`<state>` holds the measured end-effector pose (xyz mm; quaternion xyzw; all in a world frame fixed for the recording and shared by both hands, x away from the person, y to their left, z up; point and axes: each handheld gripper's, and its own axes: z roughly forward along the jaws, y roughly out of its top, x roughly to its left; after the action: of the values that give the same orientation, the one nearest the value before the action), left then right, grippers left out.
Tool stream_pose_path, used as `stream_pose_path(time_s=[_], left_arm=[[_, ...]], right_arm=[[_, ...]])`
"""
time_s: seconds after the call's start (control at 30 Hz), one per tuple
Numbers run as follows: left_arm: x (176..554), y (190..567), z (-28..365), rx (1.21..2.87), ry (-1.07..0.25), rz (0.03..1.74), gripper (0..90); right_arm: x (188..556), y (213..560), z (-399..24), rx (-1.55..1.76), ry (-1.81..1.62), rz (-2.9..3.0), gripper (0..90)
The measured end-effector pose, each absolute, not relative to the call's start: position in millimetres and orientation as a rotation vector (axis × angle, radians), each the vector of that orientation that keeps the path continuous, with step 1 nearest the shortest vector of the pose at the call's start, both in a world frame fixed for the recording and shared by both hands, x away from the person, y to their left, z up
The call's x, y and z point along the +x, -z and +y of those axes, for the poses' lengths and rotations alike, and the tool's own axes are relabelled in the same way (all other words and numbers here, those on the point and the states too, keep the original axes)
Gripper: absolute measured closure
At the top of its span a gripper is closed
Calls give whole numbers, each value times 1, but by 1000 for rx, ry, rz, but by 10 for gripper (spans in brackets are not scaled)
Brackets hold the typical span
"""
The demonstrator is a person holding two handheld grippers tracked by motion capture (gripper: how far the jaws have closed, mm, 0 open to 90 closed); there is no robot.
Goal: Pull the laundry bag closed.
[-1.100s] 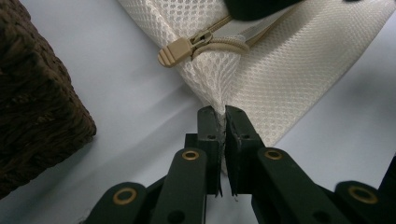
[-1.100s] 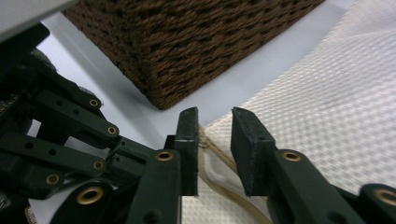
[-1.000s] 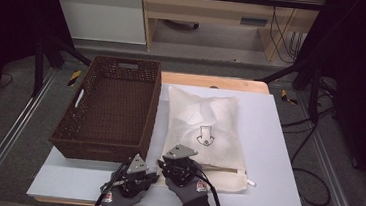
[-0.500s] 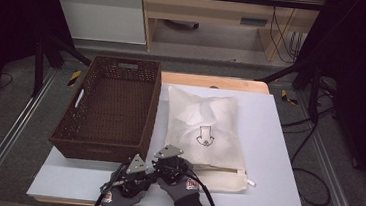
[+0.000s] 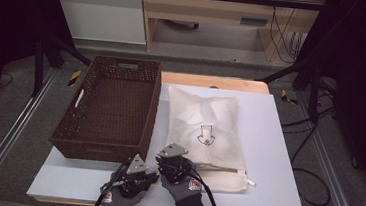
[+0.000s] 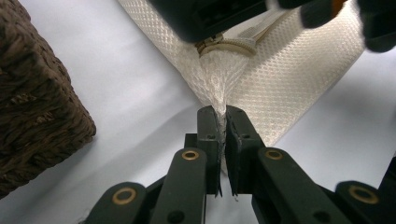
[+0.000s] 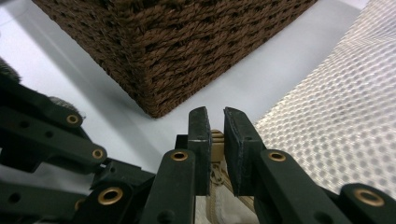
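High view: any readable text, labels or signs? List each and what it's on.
No readable words in any view.
Mesh bag: a printed arrow pointing toward the person, with a small round mark under it, too small to read.
Glove cuffs: small red and white logo patches, too blurred to read.
Basket: no markings.

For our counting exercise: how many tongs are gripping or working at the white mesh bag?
2. The left tongs pinch the mesh bag at its near corner; the right tongs sit just beside them at the bag's zip end, by the basket.
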<state>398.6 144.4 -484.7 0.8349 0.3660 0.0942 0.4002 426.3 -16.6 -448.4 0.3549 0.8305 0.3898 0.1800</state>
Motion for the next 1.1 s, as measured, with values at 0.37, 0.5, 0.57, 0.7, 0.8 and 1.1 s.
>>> stream_pose_path(time_s=[0.37, 0.5, 0.57, 0.7, 0.8, 1.1], left_arm=[[398, 485, 144, 2108, -238, 930, 840], [399, 485, 144, 2107, -237, 930, 840], [398, 485, 144, 2107, -238, 929, 840], [399, 485, 144, 2108, -237, 929, 840], [399, 485, 144, 2108, -236, 931, 839], [411, 480, 144, 2076, -171, 954, 786]], right_arm=[[413, 445, -40, 1031, -1142, 2371, 812], [413, 455, -47, 1075, -1175, 2384, 812], [414, 457, -47, 1084, -1191, 2384, 811], [416, 459, -45, 1096, -1202, 2380, 808], [418, 460, -43, 1100, -1202, 2380, 808], [418, 453, -48, 1069, -1241, 2371, 815]])
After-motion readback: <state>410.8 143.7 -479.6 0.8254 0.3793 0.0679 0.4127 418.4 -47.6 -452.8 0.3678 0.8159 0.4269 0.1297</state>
